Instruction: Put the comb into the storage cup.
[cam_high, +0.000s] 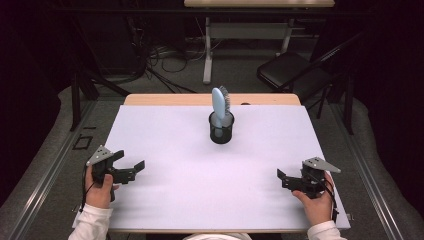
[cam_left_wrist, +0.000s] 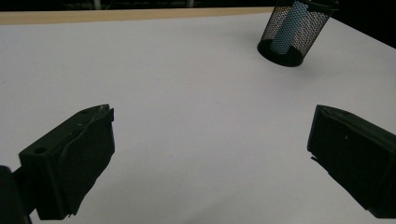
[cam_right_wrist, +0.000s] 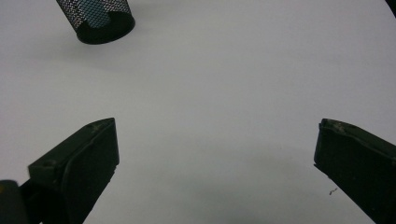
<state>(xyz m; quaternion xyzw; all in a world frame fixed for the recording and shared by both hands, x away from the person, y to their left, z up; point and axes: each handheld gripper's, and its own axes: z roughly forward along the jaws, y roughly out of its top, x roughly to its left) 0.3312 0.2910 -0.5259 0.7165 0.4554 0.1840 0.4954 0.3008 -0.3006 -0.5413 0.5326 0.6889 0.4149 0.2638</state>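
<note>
A black mesh cup stands upright at the far middle of the white table top. A light blue hairbrush stands in it, bristle head up. My left gripper hovers near the front left, open, with nothing between its fingers. My right gripper is at the front right, also open and holding nothing. In the left gripper view my left gripper has the cup far off at upper right, the brush handle showing through the mesh. In the right gripper view my right gripper has the cup at upper left.
The table's wooden far edge shows beyond the white sheet. On the floor behind lie cables, a second table's leg and a black folding chair at the back right.
</note>
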